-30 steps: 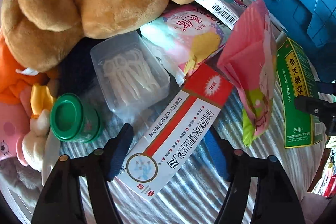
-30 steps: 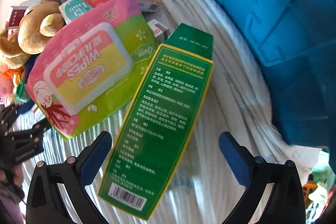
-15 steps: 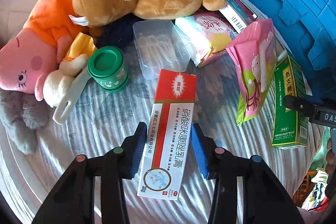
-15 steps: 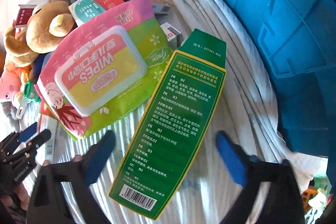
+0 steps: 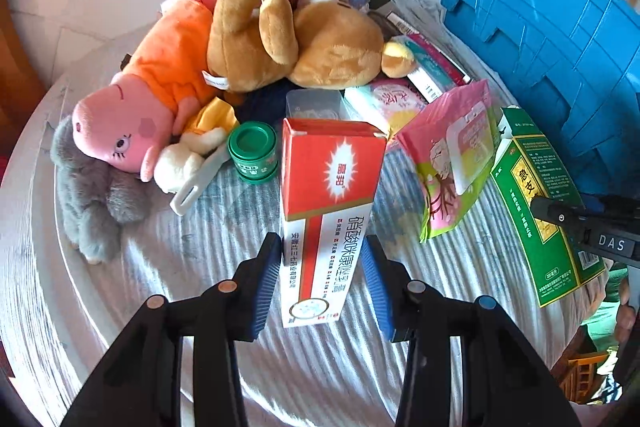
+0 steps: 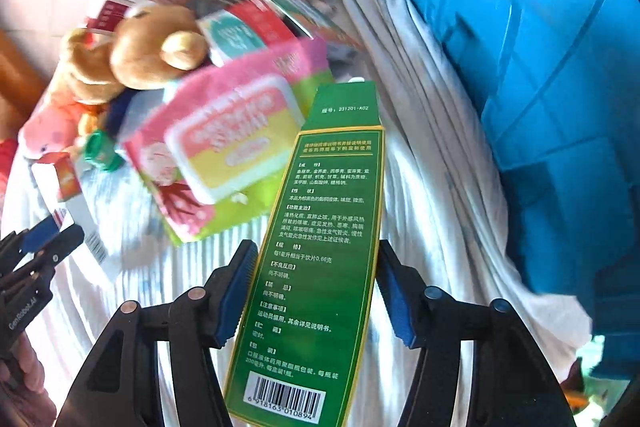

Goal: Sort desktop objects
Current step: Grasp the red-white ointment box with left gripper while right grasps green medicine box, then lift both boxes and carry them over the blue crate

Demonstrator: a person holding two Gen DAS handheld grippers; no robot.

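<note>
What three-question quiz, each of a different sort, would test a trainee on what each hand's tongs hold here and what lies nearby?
1. True or false: the left tongs grip a red and white box.
2. The right tongs hold: A) wipes pack B) green box C) green jar.
3. Fill in: the crate at the right is coloured ____.

Key: 1 true; 2 B; 3 blue.

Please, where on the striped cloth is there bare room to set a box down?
The striped cloth is bare in front of the grey plush and green jar. Crowded beyond: brown bear, wipes pack, blue crate.
</note>
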